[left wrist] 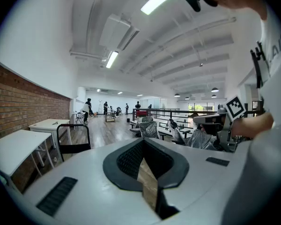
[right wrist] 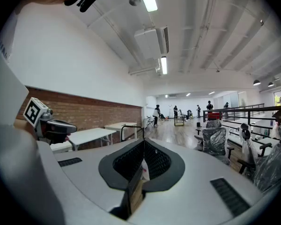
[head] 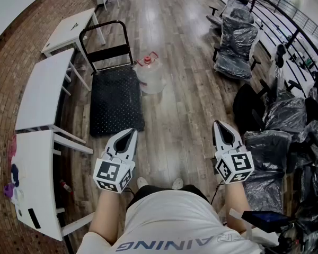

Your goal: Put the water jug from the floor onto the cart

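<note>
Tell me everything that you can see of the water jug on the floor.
The water jug is a round bottle of clear plastic with a red cap and what looks like a thin reddish handle over its top. It stands upright on the wooden floor, close beside the right edge of the black cart, towards its handle end. Whether jug and cart touch is unclear. Nothing holds it.

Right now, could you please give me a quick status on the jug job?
Left gripper and right gripper: jaws shut, empty. Water jug upright on floor, beside cart. Nothing in between; wrapped chairs off right.
</note>
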